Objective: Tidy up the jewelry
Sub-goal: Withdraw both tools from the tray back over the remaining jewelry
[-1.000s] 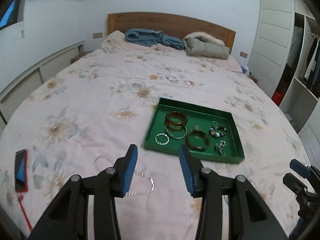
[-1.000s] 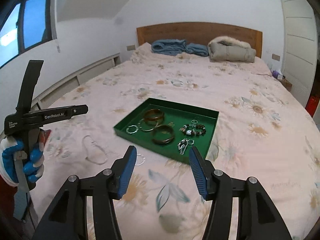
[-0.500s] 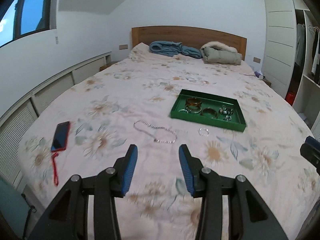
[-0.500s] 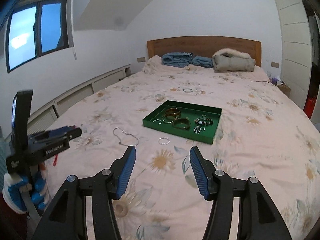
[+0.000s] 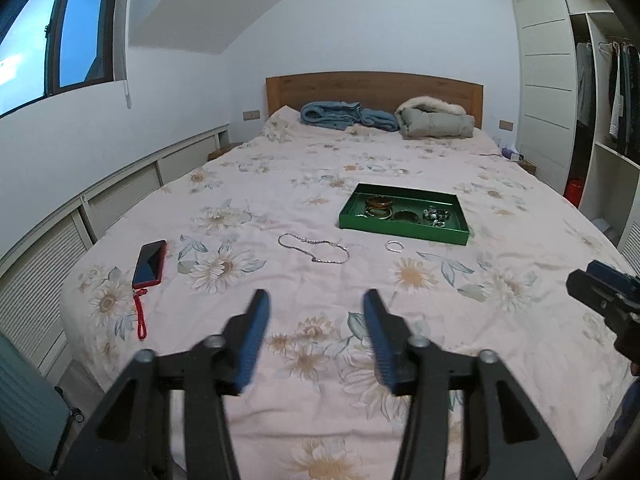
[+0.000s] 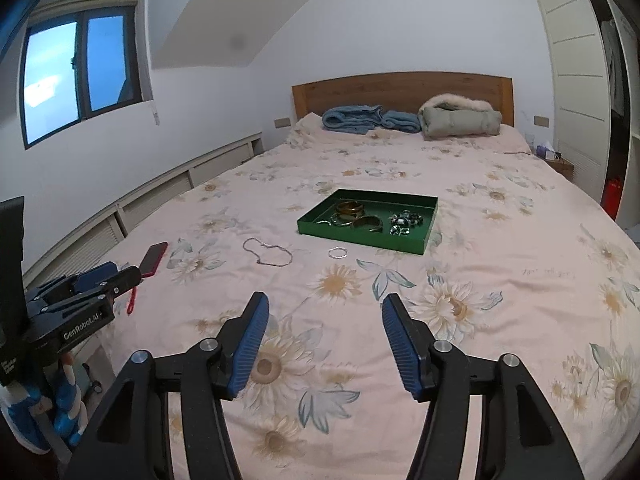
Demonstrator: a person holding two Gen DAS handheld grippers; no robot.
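A green tray [image 5: 400, 231] [image 6: 360, 238] sits mid-bed holding several bangles [image 5: 378, 203] [image 6: 349, 208] and a beaded bracelet [image 5: 436, 213] [image 6: 408, 218]. A silver chain necklace [image 5: 314, 247] [image 6: 267, 253] and a small silver ring bracelet [image 5: 394, 245] [image 6: 337, 253] lie on the bedspread in front of the tray. My left gripper [image 5: 316, 310] is open and empty, far back over the foot of the bed. My right gripper [image 6: 324, 314] is open and empty, likewise far from the jewelry.
A red phone [image 5: 150, 263] [image 6: 154, 258] with a red strap lies at the bed's left edge. Blue blanket [image 5: 346, 114] and grey jacket [image 5: 436, 120] lie by the headboard. Wardrobe [image 5: 592, 120] stands right, wall cabinets left.
Both grippers have pulled back from just in front of the tray to the foot of the bed. Both stay open and empty. The necklace and ring bracelet lie where they were.
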